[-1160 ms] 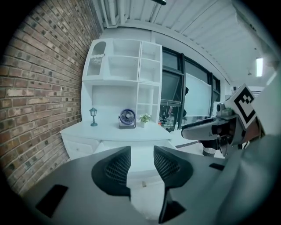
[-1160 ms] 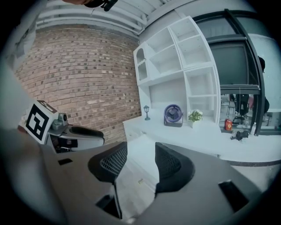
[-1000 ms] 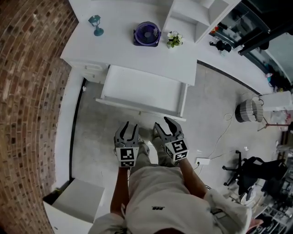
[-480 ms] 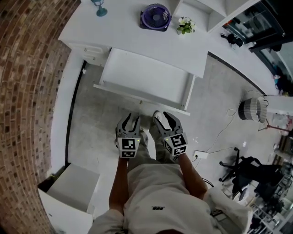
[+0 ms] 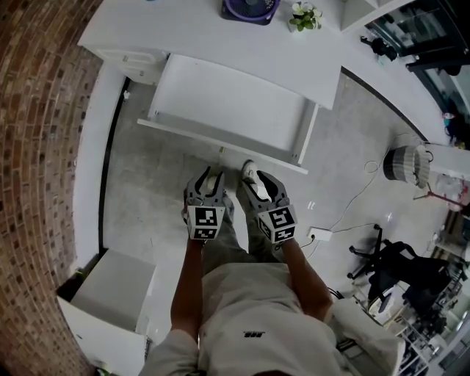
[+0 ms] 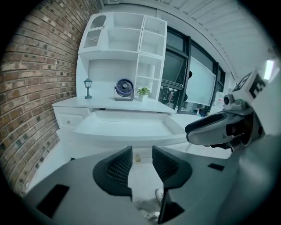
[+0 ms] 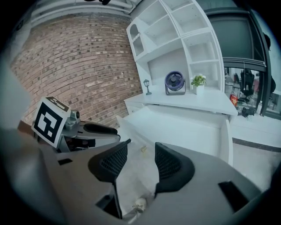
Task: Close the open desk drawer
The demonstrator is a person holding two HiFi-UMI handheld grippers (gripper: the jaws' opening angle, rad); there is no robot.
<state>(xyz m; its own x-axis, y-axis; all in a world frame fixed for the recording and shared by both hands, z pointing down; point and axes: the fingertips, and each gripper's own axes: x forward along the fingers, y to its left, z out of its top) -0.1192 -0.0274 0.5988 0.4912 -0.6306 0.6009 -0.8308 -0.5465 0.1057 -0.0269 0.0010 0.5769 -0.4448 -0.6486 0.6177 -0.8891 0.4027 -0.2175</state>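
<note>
The white desk drawer (image 5: 228,110) stands pulled out from the desk (image 5: 220,44), its front panel (image 5: 220,144) facing me. My left gripper (image 5: 207,181) and right gripper (image 5: 257,183) hang side by side just short of that panel, not touching it. The left gripper's jaws have just been closing partway; a gap remains and nothing is between them. In the left gripper view the jaws (image 6: 141,163) point at the drawer (image 6: 127,128), with the right gripper (image 6: 219,129) beside them. The right gripper (image 7: 139,160) is open and empty, facing the drawer (image 7: 184,127).
A purple fan (image 5: 250,7) and a small plant (image 5: 305,15) stand on the desk. A brick wall (image 5: 37,147) runs along the left. A white box (image 5: 110,294) sits lower left. A basket (image 5: 402,163), power strip (image 5: 317,235) and chair (image 5: 389,272) are on the right.
Both grippers have sunk and the drawer front now lies nearer to them. The left jaws look a little narrower. The drawer has not moved.
</note>
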